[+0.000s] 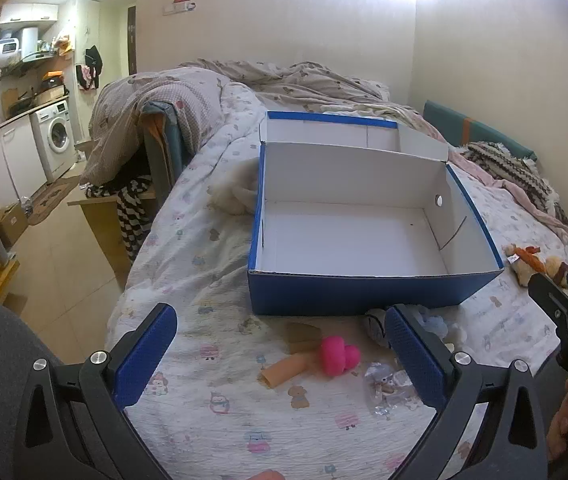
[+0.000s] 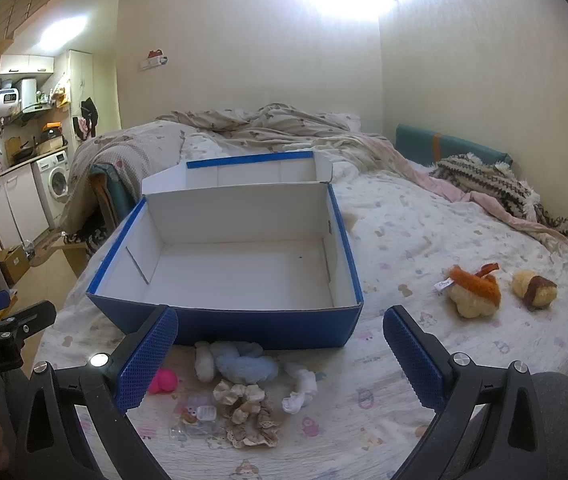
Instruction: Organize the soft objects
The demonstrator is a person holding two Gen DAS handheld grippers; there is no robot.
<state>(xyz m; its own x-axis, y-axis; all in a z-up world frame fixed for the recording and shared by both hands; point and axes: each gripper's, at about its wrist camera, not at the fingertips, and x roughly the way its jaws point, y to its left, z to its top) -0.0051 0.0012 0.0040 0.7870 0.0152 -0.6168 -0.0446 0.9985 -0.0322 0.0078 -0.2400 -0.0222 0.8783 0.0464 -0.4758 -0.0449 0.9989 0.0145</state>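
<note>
I see my left gripper (image 1: 279, 344) and right gripper (image 2: 279, 344) both spread wide with nothing between their blue pads, hovering over the near edge of the bed (image 2: 464, 360). Ahead sits the blue box (image 2: 243, 320), white inside and bare, its lid folded back. Just before its front wall lie a fluffy pale-blue plush (image 2: 245, 364), a white sock-like piece (image 2: 302, 392), a beige frilly scrunchie (image 2: 243, 404) and a pink toy (image 1: 340, 356); off to the right, well apart from the box, rest an orange-and-cream plush (image 2: 474, 288) and a small brown-and-cream one (image 2: 534, 288).
</note>
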